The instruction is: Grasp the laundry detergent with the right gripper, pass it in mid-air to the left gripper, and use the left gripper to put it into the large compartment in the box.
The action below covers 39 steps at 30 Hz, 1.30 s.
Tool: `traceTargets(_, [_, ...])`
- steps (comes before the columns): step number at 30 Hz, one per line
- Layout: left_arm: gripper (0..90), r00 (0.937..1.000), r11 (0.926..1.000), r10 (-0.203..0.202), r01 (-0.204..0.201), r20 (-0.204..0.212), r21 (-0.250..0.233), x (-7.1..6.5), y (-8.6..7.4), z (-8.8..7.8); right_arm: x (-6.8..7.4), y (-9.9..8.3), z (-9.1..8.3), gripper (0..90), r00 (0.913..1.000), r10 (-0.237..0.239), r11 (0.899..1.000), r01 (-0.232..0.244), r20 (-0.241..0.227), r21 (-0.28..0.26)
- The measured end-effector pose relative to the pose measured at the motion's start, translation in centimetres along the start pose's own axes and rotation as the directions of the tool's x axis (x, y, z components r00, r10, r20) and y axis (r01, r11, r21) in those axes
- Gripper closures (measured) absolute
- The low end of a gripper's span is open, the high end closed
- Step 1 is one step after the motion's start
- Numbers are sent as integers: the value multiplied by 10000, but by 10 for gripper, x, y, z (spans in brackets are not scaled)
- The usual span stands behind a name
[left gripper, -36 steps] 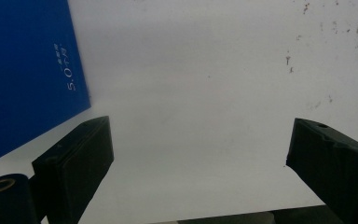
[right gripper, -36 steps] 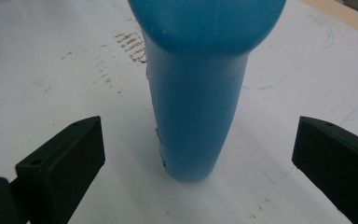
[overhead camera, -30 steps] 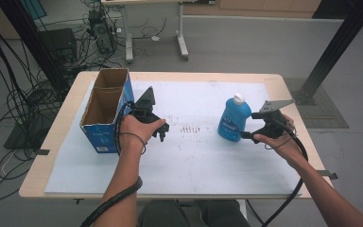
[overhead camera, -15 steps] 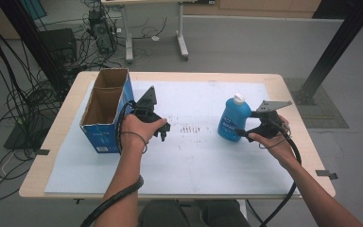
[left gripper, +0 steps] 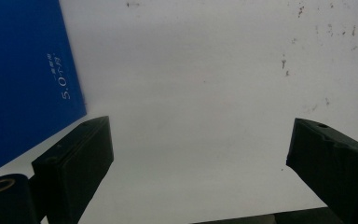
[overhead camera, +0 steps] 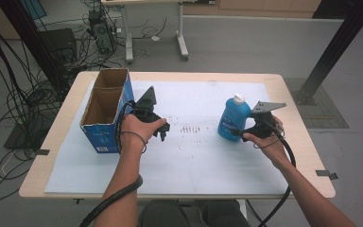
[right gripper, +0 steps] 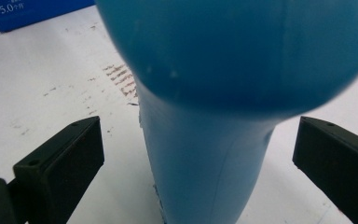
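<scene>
Since a second ago the right hand-held gripper (overhead camera: 242, 133) has edged in toward the blue plastic bottle with the white cap (overhead camera: 232, 119), while the left hand-held gripper (overhead camera: 163, 131), the bottle and the box have kept their places.

In the right gripper view the bottle's (right gripper: 223, 93) lower body stands between the two black jaws, which are spread wide, with clear gaps on both sides and no contact visible. From the high view the bottle stands upright on the white sheet (overhead camera: 189, 161) that covers the pale wooden bench (overhead camera: 288, 94), toward its right half, and the right hand (overhead camera: 264, 139) holds its tool just beside it.

The left hand-held gripper is held over the sheet just right of the open-topped blue cardboard box (overhead camera: 105, 109), which stands at the bench's left side. In the left gripper view its jaws are wide apart with nothing between them, bare sheet (left gripper: 205, 93) below and the box's blue wall (left gripper: 23, 74) at the left. A patch of small brown marks (overhead camera: 192, 128) lies on the sheet between the two tools.
</scene>
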<state>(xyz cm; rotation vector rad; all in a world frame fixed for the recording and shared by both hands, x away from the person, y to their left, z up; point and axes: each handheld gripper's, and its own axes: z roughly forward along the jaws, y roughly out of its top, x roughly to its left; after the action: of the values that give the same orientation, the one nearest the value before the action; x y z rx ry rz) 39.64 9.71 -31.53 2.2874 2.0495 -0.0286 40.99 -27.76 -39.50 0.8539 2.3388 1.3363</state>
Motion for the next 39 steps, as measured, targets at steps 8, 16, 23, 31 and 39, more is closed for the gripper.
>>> traceTargets(8, [73, 10000, 10000, 57, -56, 46, -24, -1, 0, 2, 0, 0, 2, 14, 10000, 2, 9995, 0, 78, -328])
traceTargets(16, [72, 9999, 9999, 137, -137, 77, -50, -3, 0, 1, 1, 1, 6, 12, 9999, 43, 9984, -35, 125, -566])
traceTargets(23, [72, 9998, 9997, 169, -167, 140, -179, -5, 1, 0, 0, -1, 11, 12, 9998, 132, 9981, -125, 113, -605])
traceTargets(31, [72, 9997, 9996, 197, -194, 131, -186, -6, 1, 0, -1, -1, 13, 11, 9998, 145, 9978, -136, 120, -656])
traceTargets(39, [72, 9996, 9995, 240, -236, 169, -232, -6, 1, -2, 0, -1, 13, 11, 9998, 130, 9973, -120, 123, -728])
